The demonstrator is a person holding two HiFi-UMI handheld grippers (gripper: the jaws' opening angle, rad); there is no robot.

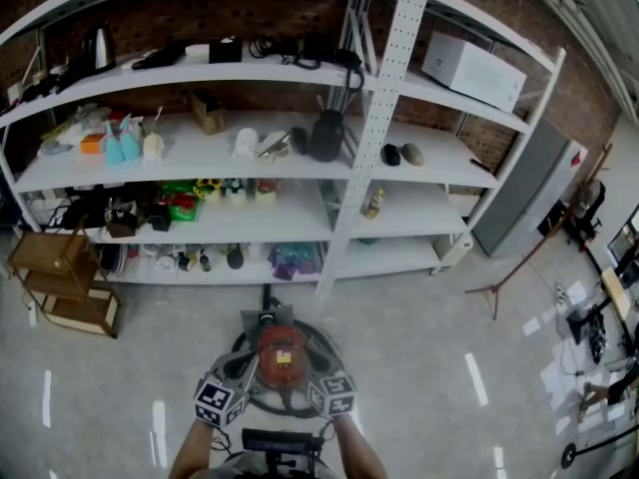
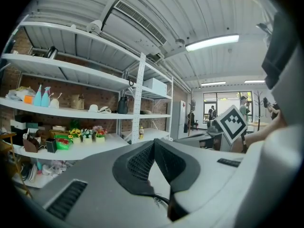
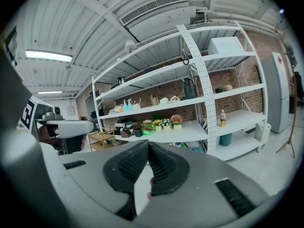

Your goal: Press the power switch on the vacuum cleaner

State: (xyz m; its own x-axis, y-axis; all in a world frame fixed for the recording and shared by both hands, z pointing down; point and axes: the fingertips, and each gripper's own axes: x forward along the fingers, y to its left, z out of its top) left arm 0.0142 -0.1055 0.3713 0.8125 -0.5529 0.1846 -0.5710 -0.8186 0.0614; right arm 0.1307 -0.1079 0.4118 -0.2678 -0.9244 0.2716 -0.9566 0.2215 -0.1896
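Vacuum cleaner (image 1: pixel 283 355) sits on the floor at six o'clock, tools at seven and five. Left gripper (image 2: pixel 154 142) and right gripper (image 3: pixel 148 144) are both pinched together and empty, aimed at the shelving (image 1: pixel 394 78). The danger is an unclear switch, where a blind jab skids off the dome.

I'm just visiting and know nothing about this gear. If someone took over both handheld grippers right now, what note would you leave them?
Left gripper: jaws shut, nothing between them, aimed at the shelving.
Right gripper: the same, shut and empty.
Vacuum cleaner: red-topped, on the floor just ahead of the person; both grippers sit at its near side.
Done: no press visible; the switch itself is too small to make out.
Left: find the power switch and press it, probably with a shut jaw tip.
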